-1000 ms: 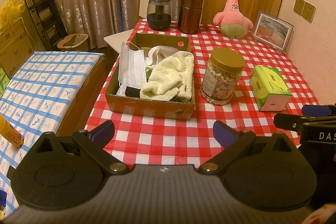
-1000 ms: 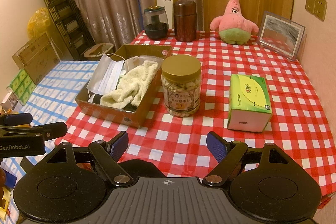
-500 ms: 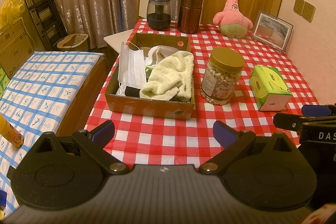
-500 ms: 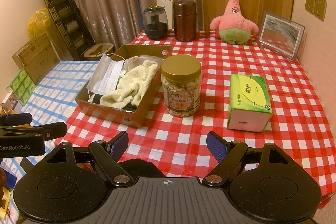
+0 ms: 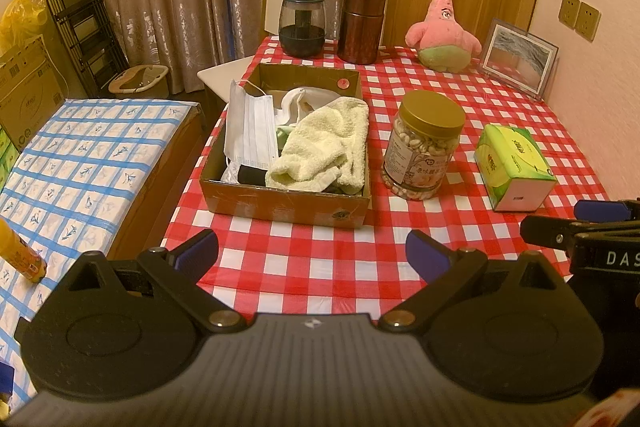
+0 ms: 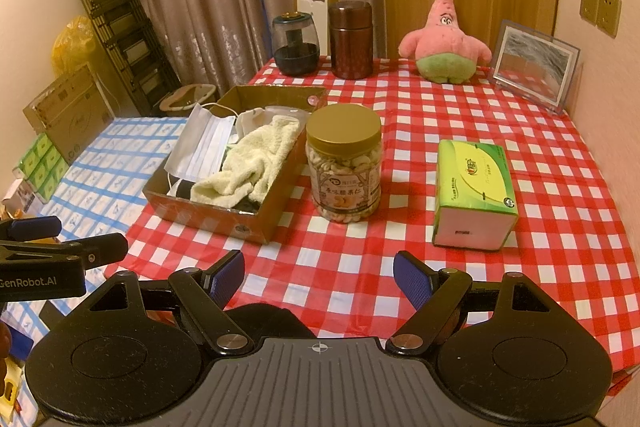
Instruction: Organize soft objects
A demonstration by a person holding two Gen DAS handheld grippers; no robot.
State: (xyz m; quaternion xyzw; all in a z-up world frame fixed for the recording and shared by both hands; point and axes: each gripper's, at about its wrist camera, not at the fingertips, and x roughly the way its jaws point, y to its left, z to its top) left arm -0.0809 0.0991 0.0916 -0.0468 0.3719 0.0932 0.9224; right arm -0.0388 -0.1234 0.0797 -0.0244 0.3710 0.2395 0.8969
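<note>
A shallow cardboard box (image 5: 280, 205) (image 6: 208, 217) on the red checked table holds a pale yellow towel (image 5: 324, 147) (image 6: 256, 159), a white face mask (image 5: 250, 129) (image 6: 204, 143), a white cloth and something dark. A pink star plush (image 5: 442, 35) (image 6: 444, 43) sits at the table's far edge. My left gripper (image 5: 312, 253) hovers open over the near edge, in front of the box. My right gripper (image 6: 318, 273) is open too, short of the nut jar, with nothing between its fingers.
A nut jar (image 5: 424, 147) (image 6: 344, 167) and a green tissue box (image 5: 514, 167) (image 6: 474, 187) stand right of the cardboard box. A dark glass jar (image 5: 302, 25), a brown canister (image 5: 360, 25) and a picture frame (image 5: 518, 57) line the far edge. A blue-checked bed (image 5: 80, 155) lies left.
</note>
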